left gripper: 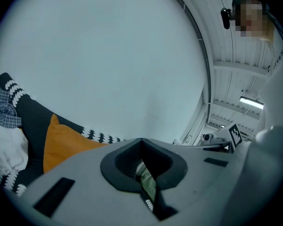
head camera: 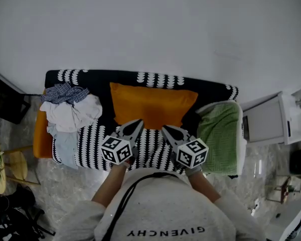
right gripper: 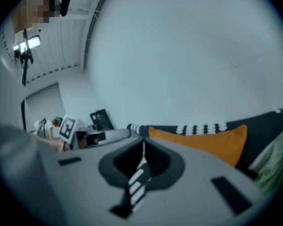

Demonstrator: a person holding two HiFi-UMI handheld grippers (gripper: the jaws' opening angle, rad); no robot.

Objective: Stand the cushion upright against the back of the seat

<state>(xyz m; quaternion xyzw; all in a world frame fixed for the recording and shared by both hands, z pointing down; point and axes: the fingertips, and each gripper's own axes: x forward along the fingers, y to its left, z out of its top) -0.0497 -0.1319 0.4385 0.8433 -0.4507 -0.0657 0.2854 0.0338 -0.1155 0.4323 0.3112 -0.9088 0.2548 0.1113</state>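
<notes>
cushion (head camera: 153,107): far, centre; apparently propped upright on sofa back (head camera: 100,77) | left gripper (head camera: 139,122), right gripper (head camera: 165,129): both shut, empty, near it | step: seemingly done; next: check lean only

A pile of clothes (head camera: 70,109) is crowding the left end of the sofa seat (head camera: 151,147) and a green towel (head camera: 219,134) is covering its right end, leaving 1 open strip between them, running up to the orange cushion (head camera: 153,106).
</notes>
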